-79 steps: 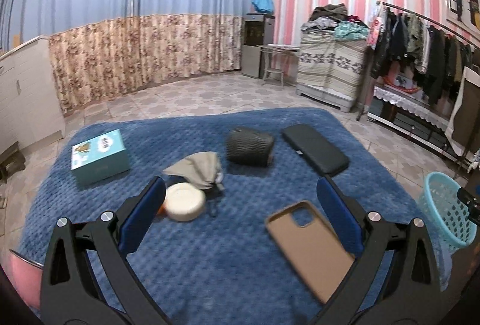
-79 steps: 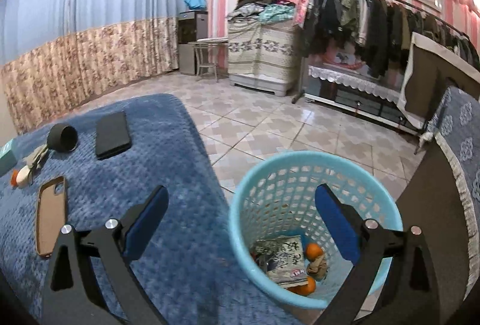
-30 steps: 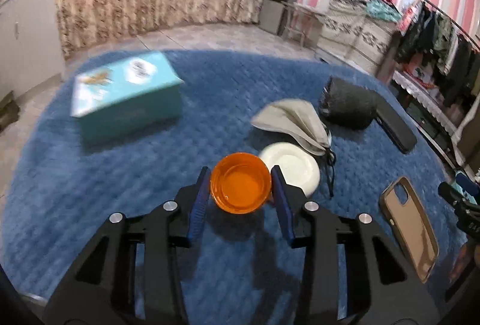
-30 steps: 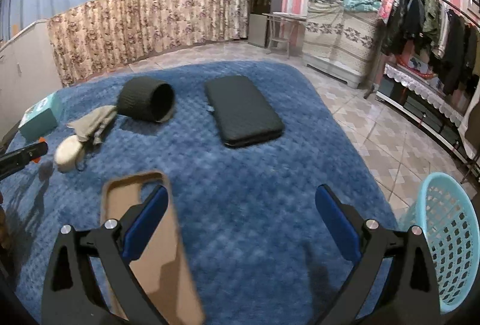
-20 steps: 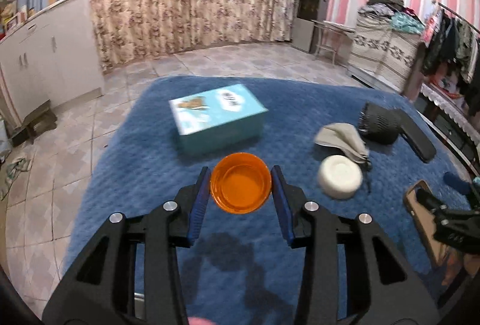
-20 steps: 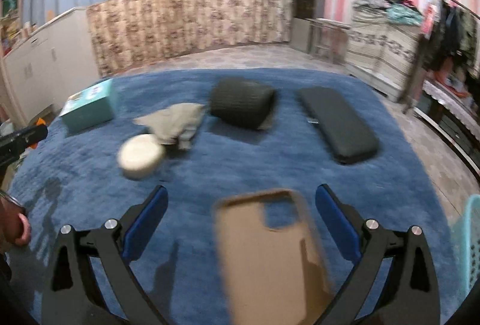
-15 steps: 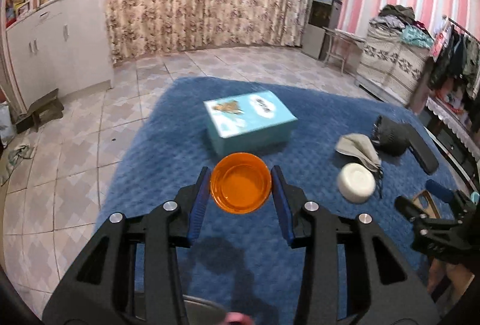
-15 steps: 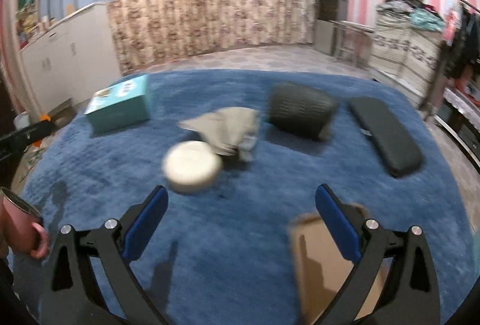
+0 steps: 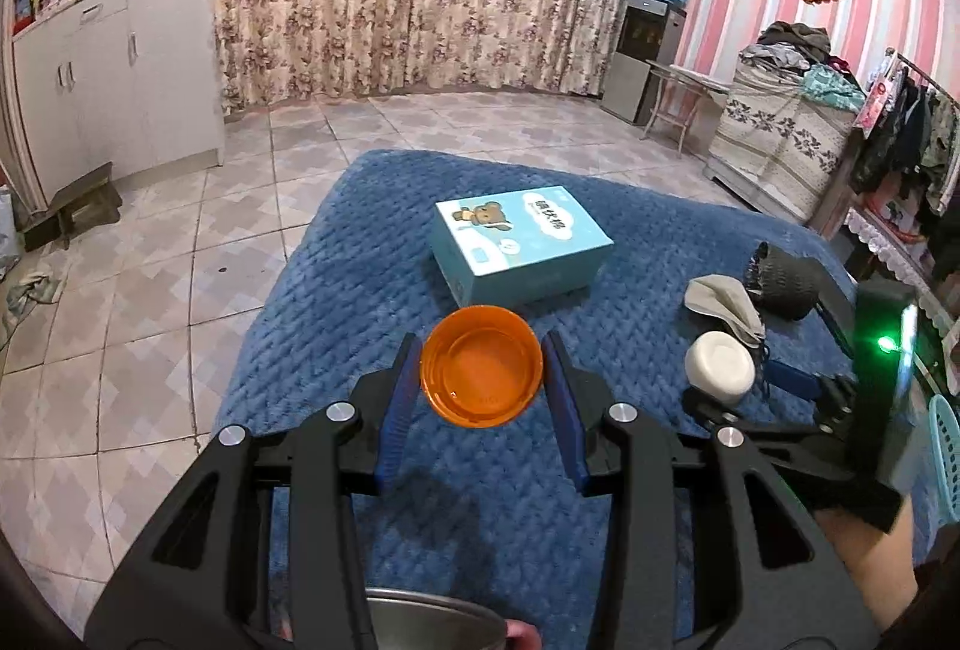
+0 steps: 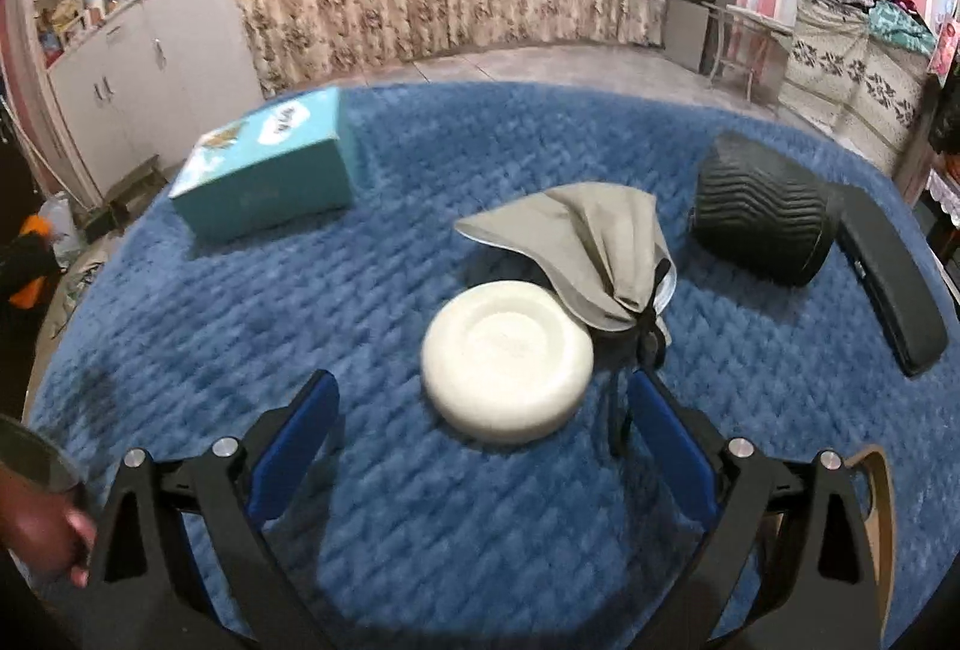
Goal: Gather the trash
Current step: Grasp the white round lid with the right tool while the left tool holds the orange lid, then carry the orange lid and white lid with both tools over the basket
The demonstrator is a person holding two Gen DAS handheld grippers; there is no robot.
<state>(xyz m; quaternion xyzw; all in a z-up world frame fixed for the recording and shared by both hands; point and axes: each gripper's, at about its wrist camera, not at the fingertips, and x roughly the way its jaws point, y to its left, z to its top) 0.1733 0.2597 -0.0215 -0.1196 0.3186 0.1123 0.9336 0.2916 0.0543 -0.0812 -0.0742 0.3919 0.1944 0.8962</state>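
My left gripper (image 9: 480, 374) is shut on an orange plastic lid (image 9: 480, 365), held above the blue blanket (image 9: 372, 254) with its hollow side facing the camera. My right gripper (image 10: 483, 410) stands open just short of a white round disc (image 10: 507, 365) that lies on the blanket (image 10: 390, 242); the disc sits ahead of the gap between the blue pads, untouched. In the left wrist view the right gripper (image 9: 753, 386) reaches in from the right toward the same white disc (image 9: 720, 371). A blue basket's rim (image 9: 947, 446) shows at the far right edge.
A teal box (image 9: 519, 242) lies on the blanket, with a grey cloth pouch (image 10: 600, 245), a black ribbed cylinder (image 10: 765, 209) and a flat black case (image 10: 894, 272) to its right. A tan phone case's edge (image 10: 876, 518) lies near my right finger. A metal cup's rim (image 9: 432, 620) shows at the bottom.
The left gripper, still holding the orange lid, drew back and to the left, then held still. The right gripper swung left across the blanket from the phone case to the white disc.
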